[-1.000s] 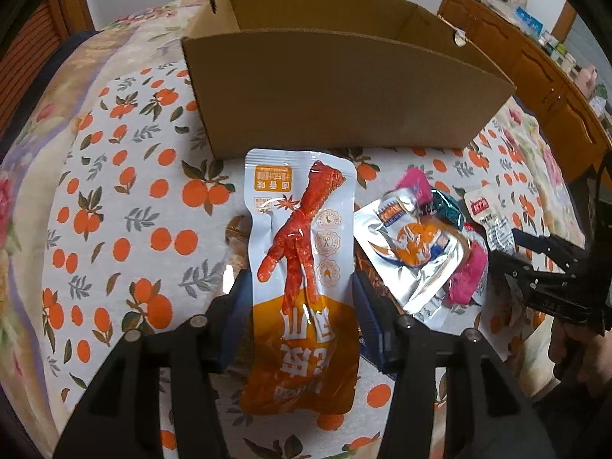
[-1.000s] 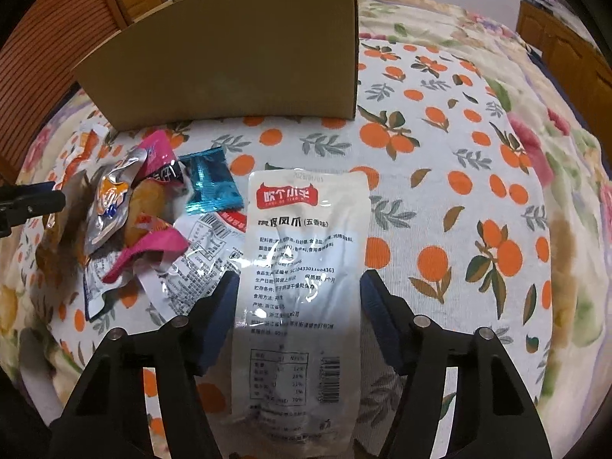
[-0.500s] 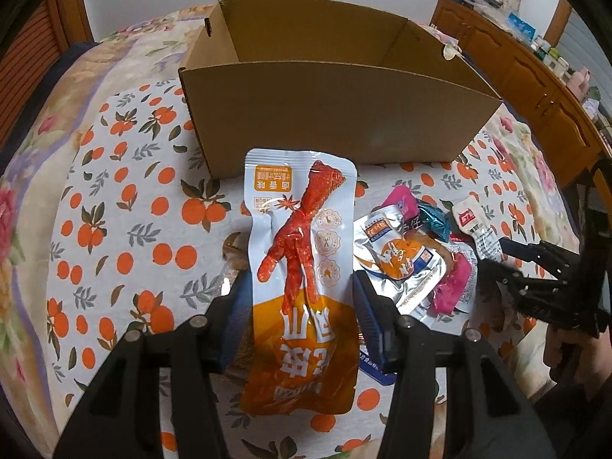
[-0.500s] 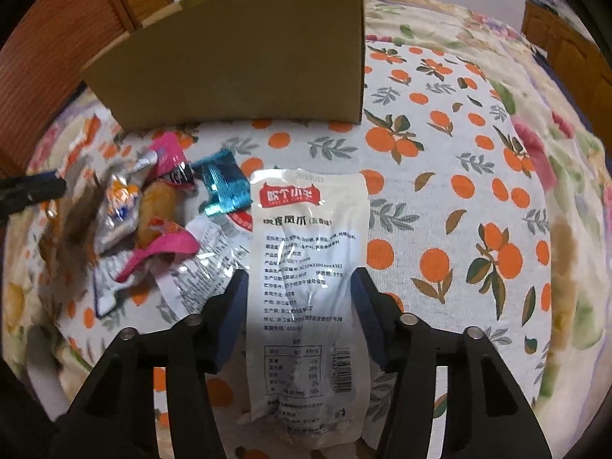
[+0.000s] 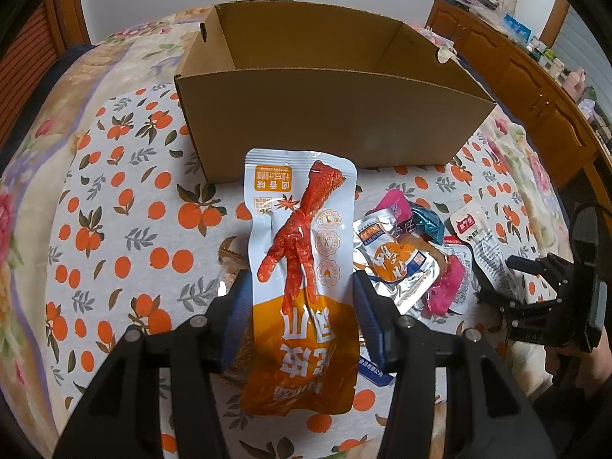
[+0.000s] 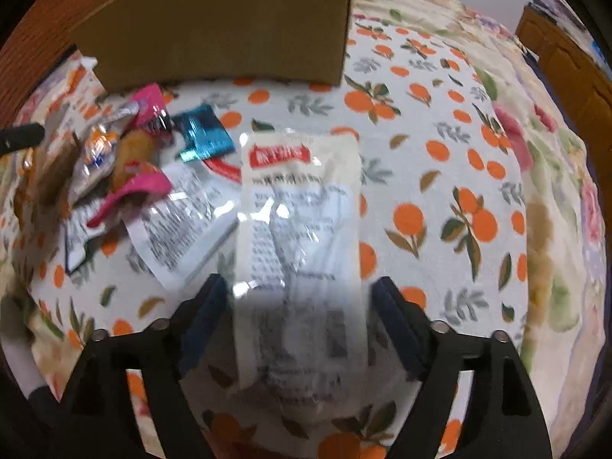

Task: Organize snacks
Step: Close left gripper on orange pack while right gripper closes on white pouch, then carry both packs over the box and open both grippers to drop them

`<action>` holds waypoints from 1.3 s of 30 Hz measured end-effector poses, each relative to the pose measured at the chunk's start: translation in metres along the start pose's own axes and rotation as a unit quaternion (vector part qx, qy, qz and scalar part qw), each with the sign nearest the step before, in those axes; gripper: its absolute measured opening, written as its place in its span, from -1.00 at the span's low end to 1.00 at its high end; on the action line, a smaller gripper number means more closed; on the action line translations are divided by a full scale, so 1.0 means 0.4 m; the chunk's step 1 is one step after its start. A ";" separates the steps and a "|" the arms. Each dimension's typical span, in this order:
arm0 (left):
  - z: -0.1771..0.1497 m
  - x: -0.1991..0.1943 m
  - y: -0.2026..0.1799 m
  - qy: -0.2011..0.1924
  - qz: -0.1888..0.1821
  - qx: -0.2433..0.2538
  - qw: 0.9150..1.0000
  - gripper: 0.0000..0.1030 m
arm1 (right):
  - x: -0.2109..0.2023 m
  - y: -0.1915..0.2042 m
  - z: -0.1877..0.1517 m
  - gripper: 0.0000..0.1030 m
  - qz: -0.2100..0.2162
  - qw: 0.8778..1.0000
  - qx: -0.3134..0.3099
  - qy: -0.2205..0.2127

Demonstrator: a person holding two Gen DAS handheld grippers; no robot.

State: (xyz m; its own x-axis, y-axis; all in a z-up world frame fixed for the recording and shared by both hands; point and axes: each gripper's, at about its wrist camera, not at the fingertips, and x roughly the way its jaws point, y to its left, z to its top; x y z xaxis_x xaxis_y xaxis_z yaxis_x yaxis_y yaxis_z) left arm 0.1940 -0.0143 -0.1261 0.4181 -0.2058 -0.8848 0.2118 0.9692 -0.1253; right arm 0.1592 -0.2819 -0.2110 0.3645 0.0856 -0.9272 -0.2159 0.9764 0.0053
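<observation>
On the bed, over an orange-print bedsheet [image 5: 114, 199]: my left gripper [image 5: 302, 298], jaws partly closed, both pads pressed to the edges of a chicken-foot snack pouch [image 5: 302, 267] — white top, orange bottom, red foot printed down its face — held clear of the sheet, its upper end reaching toward the near wall of an open cardboard box [image 5: 325, 122], interior bare as far as visible. My right gripper [image 6: 302, 306], jaws opening, pads standing clear on either side of a white snack pouch [image 6: 302, 229] with a red label and printed back panel; the pouch lies between the jaws, blurred, and I cannot tell whether it rests fully on the sheet. Loose pile to the left of that pouch in the right wrist view: one teal foil packet [image 6: 204, 132], two pink wrappers [image 6: 134, 191], one silver packet with orange print [image 6: 95, 153], one clear-backed packet with printed text [image 6: 179, 214] just beside the white pouch. Same pile appears right of the held pouch in the left wrist view, with the right gripper beyond it at the frame edge. Cardboard box stands behind the pile, touching the sheet. Wooden cabinets [image 5: 535, 88] along the far right, cluttered on top.
</observation>
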 end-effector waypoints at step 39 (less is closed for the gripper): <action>0.071 -0.175 -0.087 -0.103 -0.021 0.056 0.993 0.00 | -0.231 0.020 0.109 -0.16 0.090 0.984 0.000 -0.153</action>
State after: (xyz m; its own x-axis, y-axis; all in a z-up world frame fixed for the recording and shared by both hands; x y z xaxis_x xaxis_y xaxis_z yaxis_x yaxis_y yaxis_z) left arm 0.1825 -0.0376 -0.0470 0.5766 -0.2797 -0.7677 0.3241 0.9408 -0.0993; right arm 0.1634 -0.2732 -0.1091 0.5767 0.3120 -0.7551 -0.3010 0.9403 0.1586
